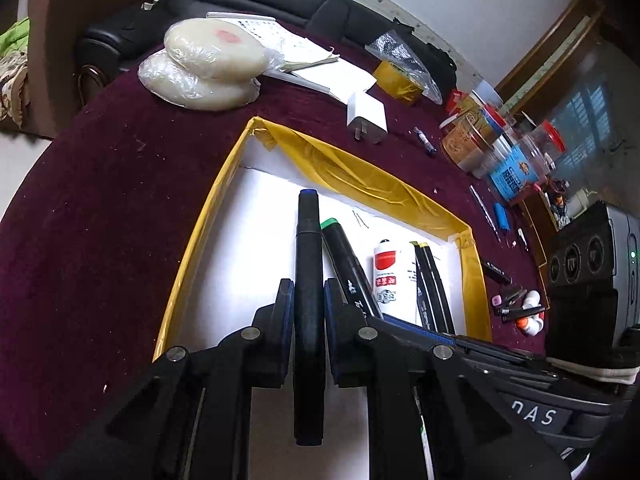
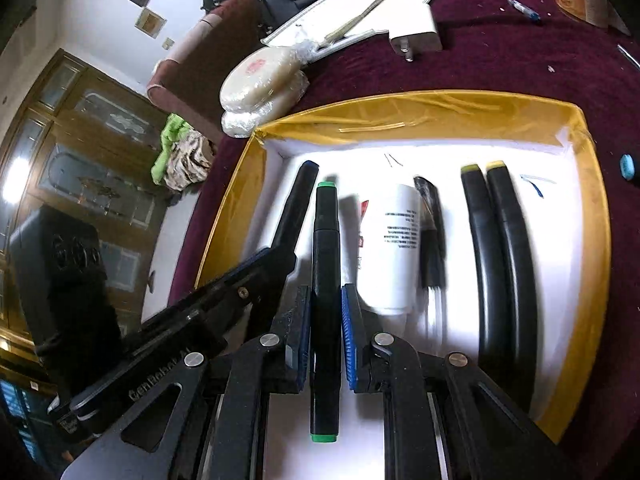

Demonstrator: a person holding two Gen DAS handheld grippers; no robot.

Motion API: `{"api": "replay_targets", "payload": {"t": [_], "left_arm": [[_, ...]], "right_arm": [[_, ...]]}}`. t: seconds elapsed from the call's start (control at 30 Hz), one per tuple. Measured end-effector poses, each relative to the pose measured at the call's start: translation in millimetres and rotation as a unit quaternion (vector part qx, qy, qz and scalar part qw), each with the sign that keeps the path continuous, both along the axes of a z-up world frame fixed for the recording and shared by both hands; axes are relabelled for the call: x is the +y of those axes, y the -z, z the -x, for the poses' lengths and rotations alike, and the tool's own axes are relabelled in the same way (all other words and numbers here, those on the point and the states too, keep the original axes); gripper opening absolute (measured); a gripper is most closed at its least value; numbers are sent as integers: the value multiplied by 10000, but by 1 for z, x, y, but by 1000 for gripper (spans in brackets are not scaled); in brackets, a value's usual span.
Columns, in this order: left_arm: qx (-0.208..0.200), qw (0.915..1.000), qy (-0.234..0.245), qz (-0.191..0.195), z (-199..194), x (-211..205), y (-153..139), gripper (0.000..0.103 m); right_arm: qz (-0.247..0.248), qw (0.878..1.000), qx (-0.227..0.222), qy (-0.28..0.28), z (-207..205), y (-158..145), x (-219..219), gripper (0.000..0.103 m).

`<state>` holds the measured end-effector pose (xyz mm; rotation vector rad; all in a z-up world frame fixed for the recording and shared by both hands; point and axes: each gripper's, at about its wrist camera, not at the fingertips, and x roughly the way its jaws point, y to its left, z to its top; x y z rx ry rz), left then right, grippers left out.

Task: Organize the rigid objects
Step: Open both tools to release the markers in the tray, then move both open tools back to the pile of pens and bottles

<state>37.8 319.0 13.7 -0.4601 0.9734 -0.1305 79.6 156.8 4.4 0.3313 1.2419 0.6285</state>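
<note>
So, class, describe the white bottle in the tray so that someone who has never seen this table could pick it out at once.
Find the yellow-edged tray with a white floor on the dark red tablecloth. Black markers lie lengthwise inside it, and the white bottle lies among them, right of the green-capped marker. It is the only white, fat item there, with a red label and small print.

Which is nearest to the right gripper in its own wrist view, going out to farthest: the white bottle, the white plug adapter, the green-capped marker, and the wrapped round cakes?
From the right gripper:
1. Green-capped marker, between its fingers, in the yellow-edged tray.
2. White bottle, just right, in the tray.
3. Wrapped round cakes, beyond the tray's far left corner.
4. White plug adapter, farther back on the maroon cloth.
</note>
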Motion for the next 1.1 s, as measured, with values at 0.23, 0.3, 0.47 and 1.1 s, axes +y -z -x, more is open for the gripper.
{"api": "replay_targets", "payload": {"t": [0.23, 0.3, 0.47, 1.1], "left_arm": [[-126, 9993, -237, 243, 8, 6, -10, 32], [-204, 9987, -293, 365, 13, 7, -16, 53], [-494, 9966, -482, 445, 35, 7, -38, 60], [-1456, 9842, 873, 501, 134, -179, -74, 80]], "right_arm": [[-4, 10000, -72, 42, -3, -8, -2, 14], [-22, 9998, -162, 69, -3, -14, -5, 15], [-230, 9985, -476, 107, 4, -40, -25, 23], [1095, 9433, -1768, 2586, 64, -68, -353, 62]]}}
